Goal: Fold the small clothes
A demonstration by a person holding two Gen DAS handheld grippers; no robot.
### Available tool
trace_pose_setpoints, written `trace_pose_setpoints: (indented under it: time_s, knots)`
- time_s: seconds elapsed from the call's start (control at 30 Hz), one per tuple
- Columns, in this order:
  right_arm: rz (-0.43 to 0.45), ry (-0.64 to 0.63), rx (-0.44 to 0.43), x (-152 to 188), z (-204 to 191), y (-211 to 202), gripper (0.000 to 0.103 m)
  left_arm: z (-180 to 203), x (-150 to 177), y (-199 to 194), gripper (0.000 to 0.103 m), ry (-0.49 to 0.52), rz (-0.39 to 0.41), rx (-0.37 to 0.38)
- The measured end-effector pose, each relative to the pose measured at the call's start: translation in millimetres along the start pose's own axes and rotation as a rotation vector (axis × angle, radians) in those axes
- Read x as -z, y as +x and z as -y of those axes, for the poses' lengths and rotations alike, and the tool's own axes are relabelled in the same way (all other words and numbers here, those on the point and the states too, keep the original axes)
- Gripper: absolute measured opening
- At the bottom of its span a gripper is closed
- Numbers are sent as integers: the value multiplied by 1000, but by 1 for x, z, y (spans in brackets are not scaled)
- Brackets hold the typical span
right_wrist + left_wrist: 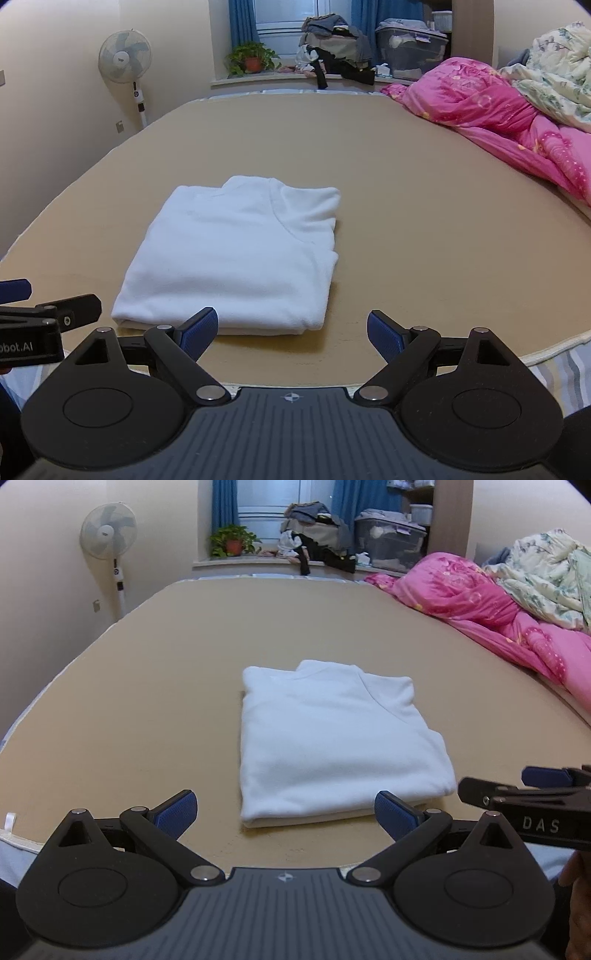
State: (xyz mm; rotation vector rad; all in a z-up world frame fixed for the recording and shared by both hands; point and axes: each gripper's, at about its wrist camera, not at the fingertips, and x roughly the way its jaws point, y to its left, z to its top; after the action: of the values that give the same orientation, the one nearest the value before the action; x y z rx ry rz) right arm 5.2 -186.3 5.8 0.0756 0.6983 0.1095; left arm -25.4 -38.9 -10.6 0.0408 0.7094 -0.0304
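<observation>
In the left wrist view, the left gripper [286, 814] is being held wide apart, gripping nothing; the folded white garment [332, 738] is lying at twelve o'clock on the tan bed [147, 701]. In the right wrist view, the right gripper [291, 332] is likewise being held spread and empty, the garment lying at eleven o'clock.
</observation>
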Motion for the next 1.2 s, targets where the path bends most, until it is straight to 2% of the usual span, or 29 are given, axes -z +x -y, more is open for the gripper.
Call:
trace_pose_setpoints:
  time_s: [0.5, 1.2]
  knots:
    - [27, -23, -42, -1, -15, -2, 89, -10, -2, 7, 102, -21, -3, -22]
    - [11, -30, -32, 2, -19, 2, 89, -12, 0, 13, 102, -13, -16, -12]
